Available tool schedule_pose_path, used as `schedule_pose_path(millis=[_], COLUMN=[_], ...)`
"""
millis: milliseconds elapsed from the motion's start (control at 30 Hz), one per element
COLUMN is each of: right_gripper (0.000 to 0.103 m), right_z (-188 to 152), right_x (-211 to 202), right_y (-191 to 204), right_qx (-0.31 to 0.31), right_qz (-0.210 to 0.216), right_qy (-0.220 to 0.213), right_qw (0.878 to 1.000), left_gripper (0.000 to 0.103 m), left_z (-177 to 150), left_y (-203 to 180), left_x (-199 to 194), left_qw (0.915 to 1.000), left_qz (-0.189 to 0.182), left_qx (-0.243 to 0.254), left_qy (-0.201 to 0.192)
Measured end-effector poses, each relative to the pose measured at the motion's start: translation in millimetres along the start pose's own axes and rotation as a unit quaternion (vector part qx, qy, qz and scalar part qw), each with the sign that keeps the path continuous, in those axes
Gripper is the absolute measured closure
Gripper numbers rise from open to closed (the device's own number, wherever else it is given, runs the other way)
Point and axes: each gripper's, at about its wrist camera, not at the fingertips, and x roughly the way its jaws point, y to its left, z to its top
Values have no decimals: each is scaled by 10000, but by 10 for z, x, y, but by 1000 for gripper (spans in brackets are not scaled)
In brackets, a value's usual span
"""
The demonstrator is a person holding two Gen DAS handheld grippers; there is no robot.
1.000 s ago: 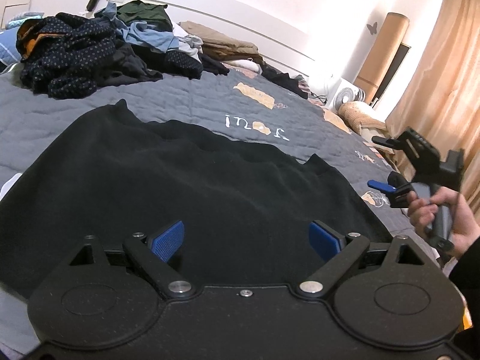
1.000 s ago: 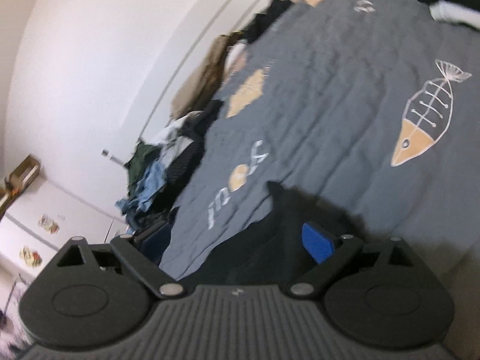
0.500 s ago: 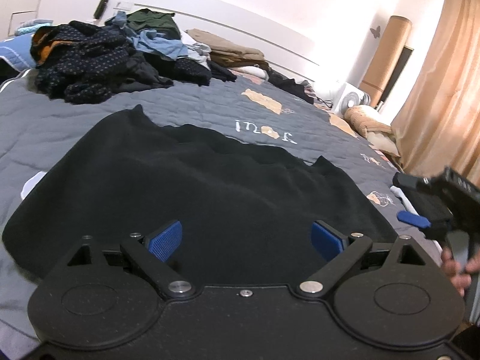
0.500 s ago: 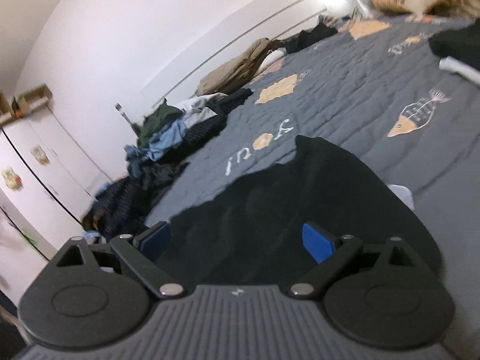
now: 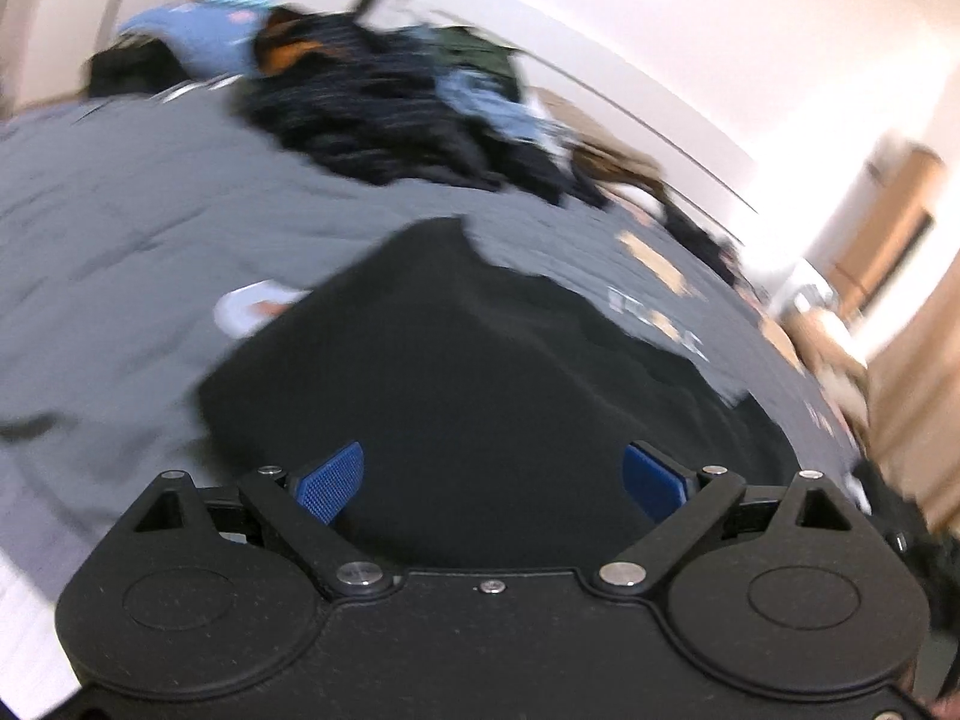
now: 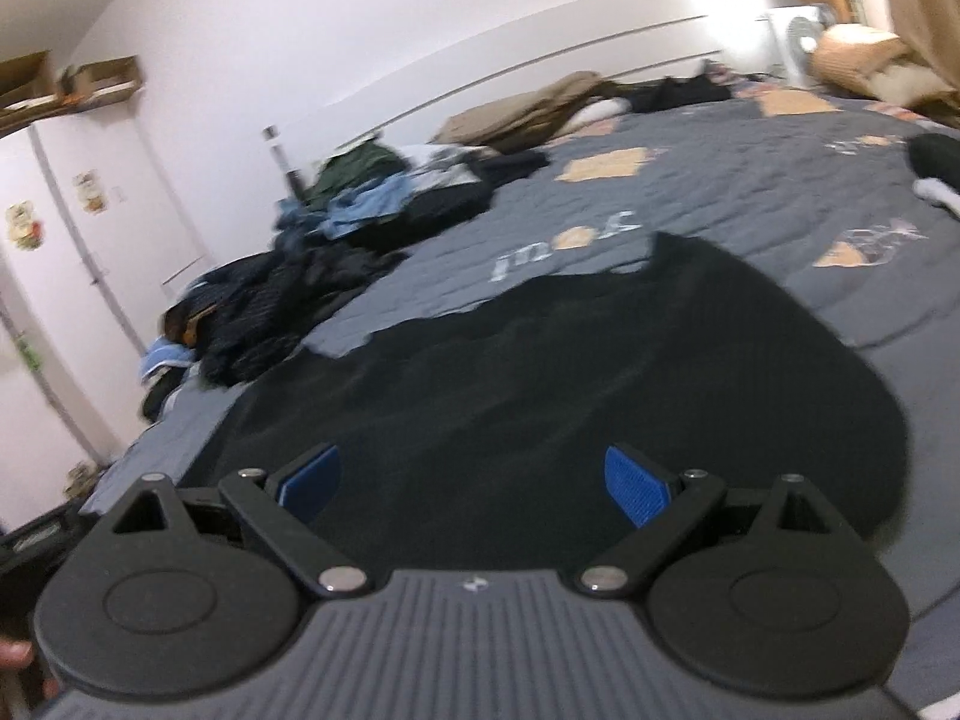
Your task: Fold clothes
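Note:
A black garment [image 5: 480, 372] lies spread flat on the grey quilted bed [image 5: 138, 204]. It also fills the middle of the right wrist view, black garment [image 6: 570, 372]. My left gripper [image 5: 495, 483] is open above the garment's near edge, blue pads apart, nothing between them. My right gripper [image 6: 474, 480] is likewise open over the garment's near side and holds nothing. The left wrist view is motion-blurred.
A heap of unfolded clothes [image 5: 384, 108] lies at the far side of the bed by the headboard, the same clothes heap [image 6: 336, 252]. Tan folded clothes [image 6: 528, 114] and a fan [image 6: 798, 36] sit farther back. White wardrobe doors [image 6: 78, 252] stand left. Curtain [image 5: 918, 372] hangs right.
Both cameras swung: the left view turned left and blurred, losing sight of the other gripper and hand. The right view levelled out over the garment. Both grippers stayed open.

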Motion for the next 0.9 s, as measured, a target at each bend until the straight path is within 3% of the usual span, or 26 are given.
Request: schedule_pose_path(millis=[200, 400, 467, 633, 900], right_gripper=[8, 8, 8, 8, 8], right_z=[-69, -125, -139, -180, -186], right_x=[84, 172, 208, 286, 316], right_y=[283, 549, 603, 689, 753], right_qx=[-155, -310, -360, -537, -777], right_qz=[326, 566, 578, 610, 631], right_qy=[153, 263, 304, 413, 415], right_qw=[9992, 9976, 9972, 9958, 9941], left_gripper=[10, 10, 12, 19, 45], left_z=[-11, 7, 4, -22, -35], left_y=[459, 825, 876, 844, 863], left_x=[-116, -82, -26, 131, 277], left_qw=[9939, 9772, 9736, 9763, 9738], left_qz=[146, 27, 7, 59, 115], left_qx=[-1090, -2122, -2280, -2162, -2266], left_qy=[-17, -95, -67, -17, -147])
